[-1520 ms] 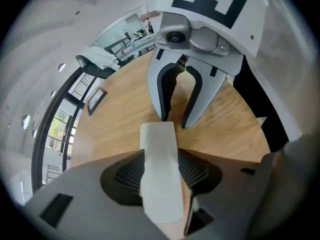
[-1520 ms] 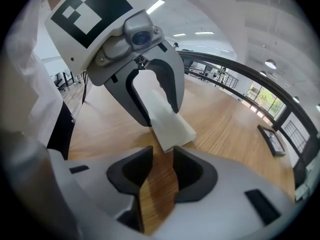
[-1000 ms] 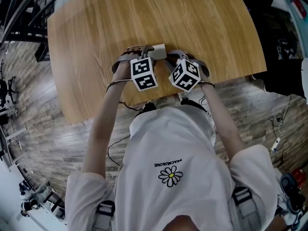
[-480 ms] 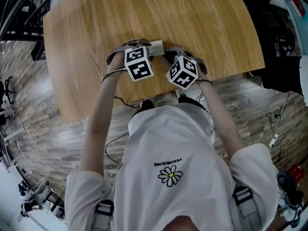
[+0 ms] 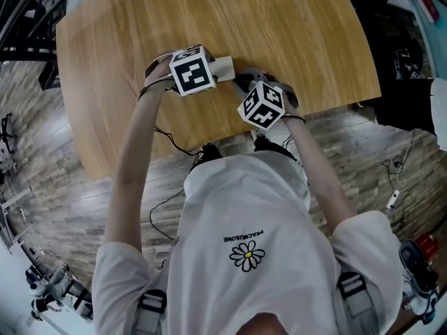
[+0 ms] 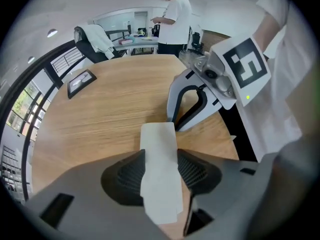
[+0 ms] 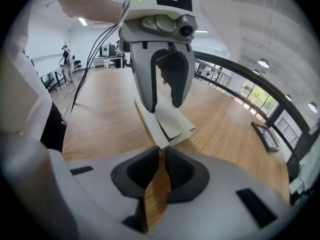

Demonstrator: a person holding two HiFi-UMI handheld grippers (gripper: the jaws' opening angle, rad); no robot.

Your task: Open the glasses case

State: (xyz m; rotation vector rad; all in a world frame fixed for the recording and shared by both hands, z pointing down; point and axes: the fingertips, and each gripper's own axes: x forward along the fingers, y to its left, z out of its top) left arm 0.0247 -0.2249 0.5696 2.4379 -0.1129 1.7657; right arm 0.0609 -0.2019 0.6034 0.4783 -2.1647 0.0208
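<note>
White and slim, the glasses case [image 6: 159, 184] sits low over the wooden tabletop [image 5: 293, 33], on the half nearer the person and between the two grippers. No view shows whether its underside rests fully on the wood. The left gripper [image 6: 160, 154] comes down on it steeply from above, and its fingers [image 6: 125, 171] are clenched across the width of the case, one ribbed pad against each long side. That grip looks meant to anchor the body of the case so it cannot slide or lift when the other end is worked. The right gripper [image 7: 161, 151] meets the case end-on from the person's side at a shallower slant. Its fingers [image 7: 182, 171] have just been closing and now stand almost together, with only a sliver of wood grain showing through the gap, and their very tips nip the near corner of the case. From the right gripper view, that end shows folded layers with a dark slit between them, so the corner caught is probably the edge of the closing flap. A thin flap would explain the narrow pinch, while the body needs the wide hold. The case reads as not yet open, and drawing the pinched corner away from the anchored body seems the likely way to free it.
</note>
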